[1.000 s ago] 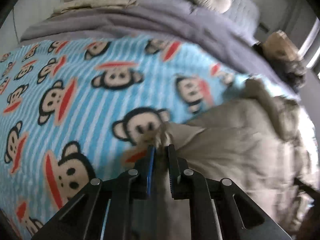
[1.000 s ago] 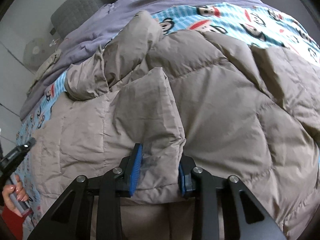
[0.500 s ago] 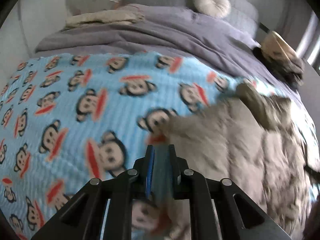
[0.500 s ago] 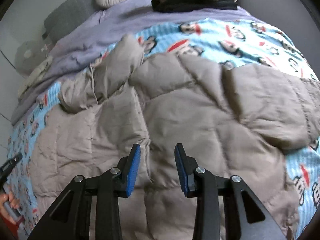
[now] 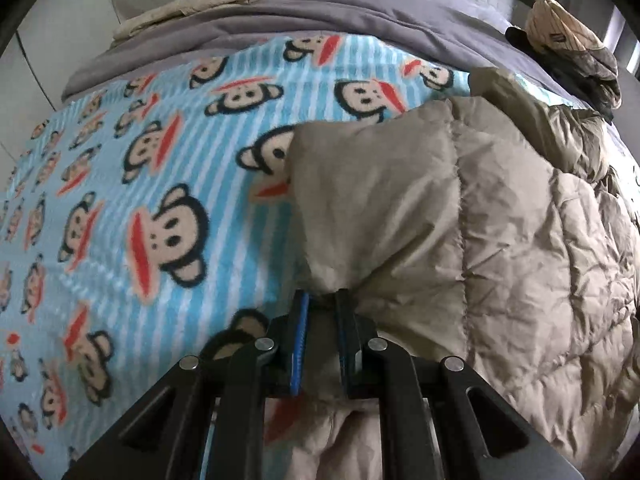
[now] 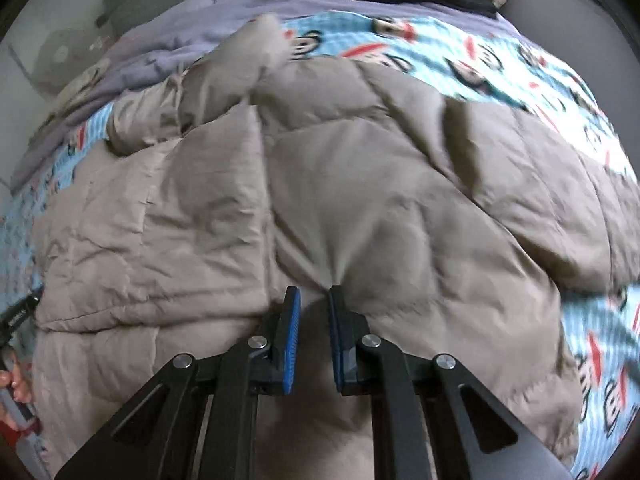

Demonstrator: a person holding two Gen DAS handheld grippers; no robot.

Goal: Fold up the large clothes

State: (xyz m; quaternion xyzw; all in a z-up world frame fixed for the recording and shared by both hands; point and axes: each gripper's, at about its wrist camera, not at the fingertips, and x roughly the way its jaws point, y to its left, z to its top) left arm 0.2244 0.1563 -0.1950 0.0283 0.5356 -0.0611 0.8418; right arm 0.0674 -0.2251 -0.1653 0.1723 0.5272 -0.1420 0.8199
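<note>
1. Two grippers hold one quilted taupe puffer jacket (image 5: 460,208), spread on the blue monkey-print fleece blanket (image 5: 152,168) covering the bed.
2. Left gripper (image 5: 322,300) is clamped on the jacket's edge, likely to carry it over for a fold.
3. Right gripper (image 6: 314,294) has just closed, pinching a fabric ridge.
4. Both point steeply downward.

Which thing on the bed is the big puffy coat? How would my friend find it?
Look at the bed covered by the blue monkey blanket. The puffy coat lies spread on top of it. It is the only plain grey-brown thing with stitched, pillowy squares, while the blanket shows cartoon monkeys.
</note>
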